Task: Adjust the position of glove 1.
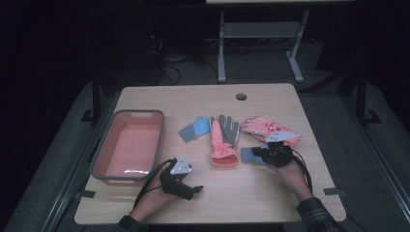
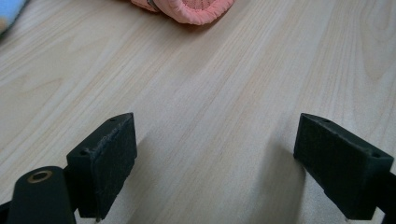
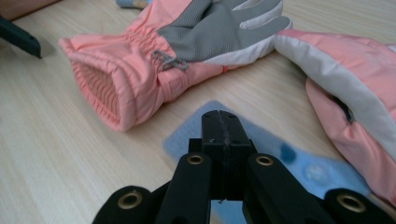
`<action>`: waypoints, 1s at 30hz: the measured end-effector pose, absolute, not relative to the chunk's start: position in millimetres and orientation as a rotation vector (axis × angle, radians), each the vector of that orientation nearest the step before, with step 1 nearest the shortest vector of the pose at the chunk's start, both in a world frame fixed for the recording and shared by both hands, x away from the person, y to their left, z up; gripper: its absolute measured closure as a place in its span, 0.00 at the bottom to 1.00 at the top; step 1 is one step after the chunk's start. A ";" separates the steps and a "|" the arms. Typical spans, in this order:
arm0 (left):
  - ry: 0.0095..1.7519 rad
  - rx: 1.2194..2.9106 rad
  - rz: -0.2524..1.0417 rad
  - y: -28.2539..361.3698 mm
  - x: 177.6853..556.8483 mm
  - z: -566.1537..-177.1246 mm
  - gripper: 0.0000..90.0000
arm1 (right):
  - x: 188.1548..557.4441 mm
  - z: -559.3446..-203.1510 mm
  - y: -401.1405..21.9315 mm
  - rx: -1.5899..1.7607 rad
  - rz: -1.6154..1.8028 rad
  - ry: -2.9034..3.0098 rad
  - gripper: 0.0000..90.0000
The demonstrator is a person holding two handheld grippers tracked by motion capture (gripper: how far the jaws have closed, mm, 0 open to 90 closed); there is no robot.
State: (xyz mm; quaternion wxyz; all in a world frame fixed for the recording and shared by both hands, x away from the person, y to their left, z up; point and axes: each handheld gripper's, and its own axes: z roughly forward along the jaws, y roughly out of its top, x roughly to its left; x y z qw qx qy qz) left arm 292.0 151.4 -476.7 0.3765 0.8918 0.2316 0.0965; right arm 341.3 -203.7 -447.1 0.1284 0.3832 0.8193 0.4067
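A pink glove with a grey palm (image 1: 224, 140) (image 3: 140, 70) lies palm up in the middle of the table, its cuff (image 2: 191, 9) toward me. A second pink and white glove (image 1: 263, 126) (image 3: 345, 79) lies to its right. One blue sock (image 1: 195, 128) lies left of the gloves, another blue sock (image 1: 247, 154) (image 3: 280, 149) under my right gripper (image 1: 258, 152) (image 3: 223, 126). That gripper is shut, its tips low over the sock; I see no fabric between the pads. My left gripper (image 1: 196, 190) (image 2: 215, 158) rests open over bare wood near the front edge.
A pink bin with a grey rim (image 1: 140, 112) stands at the table's left side, nothing in it. A round cable hole (image 1: 241, 96) sits near the far edge. Beyond the table stand a white desk frame (image 1: 221, 53) and cables on the floor.
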 end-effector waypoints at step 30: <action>0.602 2.272 0.251 151.8 290.3 -477.3 0.14 | 355.1 -464.3 -183.6 1.114 1.118 2.510 1.00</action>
